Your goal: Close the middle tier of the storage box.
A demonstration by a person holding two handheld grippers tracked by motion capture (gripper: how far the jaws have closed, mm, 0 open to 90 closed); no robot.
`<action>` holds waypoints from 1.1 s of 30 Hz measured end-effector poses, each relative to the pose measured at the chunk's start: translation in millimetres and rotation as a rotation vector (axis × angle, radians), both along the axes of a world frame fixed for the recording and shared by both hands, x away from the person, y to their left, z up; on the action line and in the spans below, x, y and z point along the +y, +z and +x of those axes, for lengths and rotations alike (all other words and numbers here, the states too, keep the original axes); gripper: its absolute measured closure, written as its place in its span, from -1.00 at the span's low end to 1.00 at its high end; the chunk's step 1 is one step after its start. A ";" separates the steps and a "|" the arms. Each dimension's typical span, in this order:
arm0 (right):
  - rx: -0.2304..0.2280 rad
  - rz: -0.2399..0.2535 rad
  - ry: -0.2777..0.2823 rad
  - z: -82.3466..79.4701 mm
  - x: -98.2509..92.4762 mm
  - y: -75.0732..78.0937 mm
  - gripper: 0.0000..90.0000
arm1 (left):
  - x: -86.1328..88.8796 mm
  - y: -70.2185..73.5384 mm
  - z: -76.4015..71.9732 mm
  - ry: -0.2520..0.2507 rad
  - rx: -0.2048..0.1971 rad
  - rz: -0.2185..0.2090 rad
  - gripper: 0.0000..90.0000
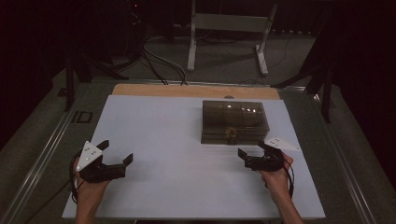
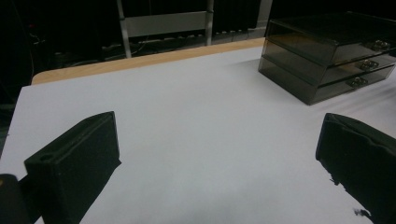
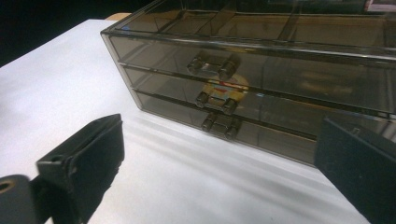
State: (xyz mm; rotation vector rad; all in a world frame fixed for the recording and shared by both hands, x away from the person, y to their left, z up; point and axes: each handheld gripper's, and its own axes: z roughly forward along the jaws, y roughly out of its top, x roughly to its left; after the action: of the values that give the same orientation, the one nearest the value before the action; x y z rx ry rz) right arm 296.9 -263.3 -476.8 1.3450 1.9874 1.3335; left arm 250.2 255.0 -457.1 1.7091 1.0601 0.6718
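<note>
A smoky see-through drawer box [image 1: 235, 121] with three shut drawers stands on the white table top [image 1: 163, 140], right of the middle. In the right gripper view a small yellow object [image 3: 229, 88] shows dimly inside the middle drawer, behind its handle [image 3: 216, 102]. My right gripper [image 1: 253, 148] is open just in front of the box, jaws wide apart with nothing between them [image 3: 219, 158]. My left gripper [image 1: 116, 151] rests at the front left, also open and empty [image 2: 215, 154], with the drawer box [image 2: 327, 60] far off to its right.
A wooden strip [image 1: 196, 91] runs along the table's far edge. Beyond it stand a white metal frame [image 1: 229, 28] and loose cables [image 1: 159, 60] on the floor. Dark stands flank the table at both sides.
</note>
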 end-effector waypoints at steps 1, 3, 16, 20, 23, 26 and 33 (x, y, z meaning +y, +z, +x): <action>-0.004 -0.001 -0.004 -1.4 -0.8 0.3 -0.97 | 0.0 0.0 -0.2 0.000 0.000 0.001 -0.98; -0.014 0.014 -0.003 -4.7 -2.6 1.2 -0.97 | 0.3 -0.4 -0.4 0.000 0.001 0.004 -0.98; -0.107 0.025 -0.029 -26.0 -16.4 4.1 -0.97 | 1.7 0.2 -2.0 -0.004 -0.021 -0.004 -0.98; -0.123 0.031 -0.025 -30.7 -19.9 2.9 -0.97 | 1.8 -0.2 -2.1 -0.004 -0.017 -0.001 -0.98; -0.128 0.043 -0.025 -34.1 -22.2 2.6 -0.97 | 1.3 0.1 -2.4 -0.008 -0.019 0.004 -0.98; -0.139 0.049 -0.024 -36.5 -25.2 3.1 -0.97 | 1.2 -0.2 -2.4 -0.008 -0.019 0.009 -0.98; -0.145 0.052 -0.027 -40.0 -28.9 1.8 -0.97 | -0.2 -2.2 -3.4 -0.006 -0.021 0.010 -0.98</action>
State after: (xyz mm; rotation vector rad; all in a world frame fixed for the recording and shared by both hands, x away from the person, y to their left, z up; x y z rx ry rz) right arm 256.9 -292.1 -475.0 1.2555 1.8448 1.4366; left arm 246.8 254.8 -459.4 1.7097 1.0379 0.6912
